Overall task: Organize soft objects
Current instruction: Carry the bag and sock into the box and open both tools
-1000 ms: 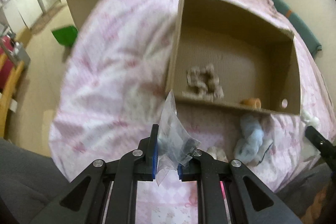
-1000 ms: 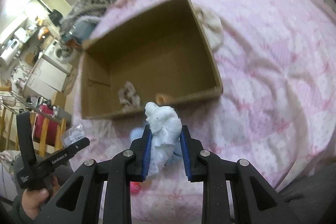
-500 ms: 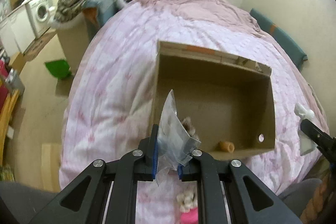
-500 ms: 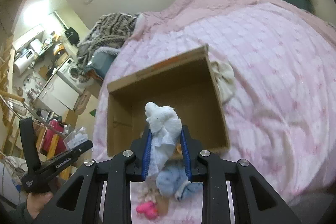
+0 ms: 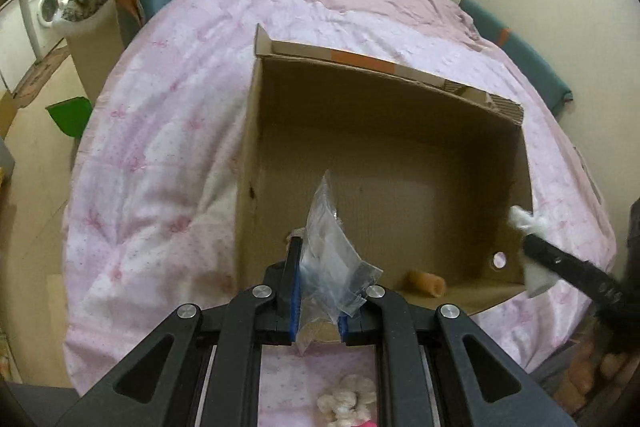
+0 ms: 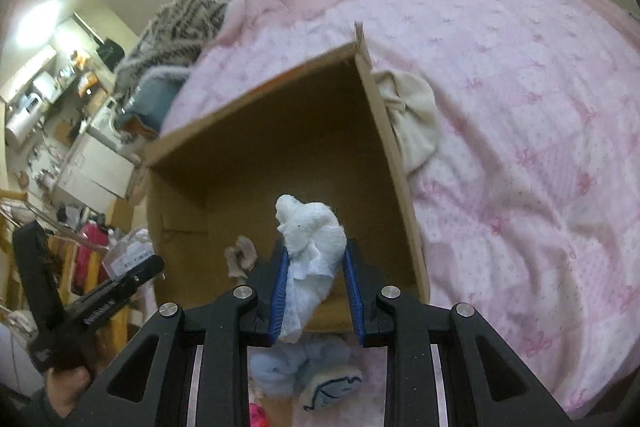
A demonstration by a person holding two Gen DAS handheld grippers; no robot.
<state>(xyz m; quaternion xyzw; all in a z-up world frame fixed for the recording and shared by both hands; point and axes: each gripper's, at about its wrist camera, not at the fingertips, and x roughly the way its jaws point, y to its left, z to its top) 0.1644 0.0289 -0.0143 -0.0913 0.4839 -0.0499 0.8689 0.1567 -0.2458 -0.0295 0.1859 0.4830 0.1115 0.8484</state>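
Over the near rim of the cardboard box [image 5: 400, 131], both hands carry a load each, so the sorting looks roughly midway. Already inside the box lie a small tan roll [image 5: 426, 283] on the floor near the front right corner and a brownish crumpled soft piece [image 6: 240, 257] toward the front left.

Several things are not yet in: a pale blue plush item [image 6: 304, 375] and a pink item [image 6: 258, 415] on the bedspread [image 6: 520, 107] below the right gripper, a cream fluffy bundle [image 5: 348, 399] at 6 o'clock of the left gripper, and a cream cloth [image 6: 412, 115] outside the box, touching its right wall at about 1 o'clock in the right wrist view.

Left gripper [image 5: 318, 307] is clamped tight on a clear plastic bag [image 5: 332, 255], which sticks up from the jaws toward 12 o'clock, over the front left of the box.

Right gripper [image 6: 316, 291] is closed part-way on a white cloth wad [image 6: 312, 243], squeezed between the blue pads, its top pointing at 12 o'clock over the open box. My judgement: letting go of both is the next step, then the stragglers.
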